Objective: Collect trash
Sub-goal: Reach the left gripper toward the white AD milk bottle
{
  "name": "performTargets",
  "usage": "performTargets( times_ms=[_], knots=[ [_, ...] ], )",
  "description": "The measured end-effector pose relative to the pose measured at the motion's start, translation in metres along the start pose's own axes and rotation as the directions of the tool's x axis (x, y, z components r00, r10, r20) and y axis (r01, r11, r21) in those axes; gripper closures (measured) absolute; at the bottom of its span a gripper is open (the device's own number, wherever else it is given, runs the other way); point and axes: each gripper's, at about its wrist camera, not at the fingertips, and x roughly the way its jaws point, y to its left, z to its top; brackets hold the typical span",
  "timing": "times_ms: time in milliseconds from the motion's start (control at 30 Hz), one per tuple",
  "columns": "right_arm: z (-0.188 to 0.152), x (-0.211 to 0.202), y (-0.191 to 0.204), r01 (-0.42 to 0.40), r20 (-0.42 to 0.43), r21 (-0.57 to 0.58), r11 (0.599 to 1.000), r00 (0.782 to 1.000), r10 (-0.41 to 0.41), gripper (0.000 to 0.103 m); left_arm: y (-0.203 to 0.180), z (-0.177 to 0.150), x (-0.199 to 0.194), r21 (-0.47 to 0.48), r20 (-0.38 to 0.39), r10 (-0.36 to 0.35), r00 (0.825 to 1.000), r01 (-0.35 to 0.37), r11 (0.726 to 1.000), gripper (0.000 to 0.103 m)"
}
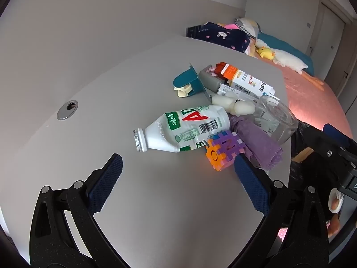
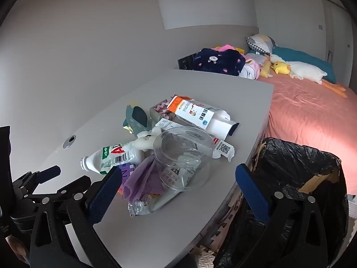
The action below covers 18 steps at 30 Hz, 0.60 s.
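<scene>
A pile lies on the grey table [image 1: 89, 111]: a white AD milk bottle [image 1: 183, 129] on its side, a purple-orange puzzle toy [image 1: 223, 150], a purple cloth [image 1: 256, 143], a clear plastic cup [image 1: 279, 118], an orange-white carton [image 1: 247, 80]. My left gripper [image 1: 178, 163] is open and empty, just short of the bottle. My right gripper [image 2: 178, 176] is open and empty, hovering near the clear cup [image 2: 183, 156], the purple cloth [image 2: 142, 178] and a crumpled wrapper [image 2: 140, 207]. The bottle [image 2: 111, 158] lies left. A black-lined trash bin [image 2: 296, 178] stands beside the table's right edge.
A teal holder [image 1: 189, 82] and grey box [image 1: 209, 80] sit behind the pile. A cable hole [image 1: 67, 109] is in the tabletop at left. A pink bed [image 2: 312, 116] with plush toys and clothes lies beyond the table. Foam floor mats [image 2: 207, 254] show below.
</scene>
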Motion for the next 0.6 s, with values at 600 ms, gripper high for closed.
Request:
performTargets(
  times_ms=[600],
  knots=[
    [-0.0017, -0.0012, -0.0015, 0.003, 0.0, -0.001, 1.0, 1.0, -0.003, 0.002, -0.007, -0.0018, -0.0017, 0.016, 0.006, 0.002, 1.0, -0.002, 1.0, 0.006]
  ],
)
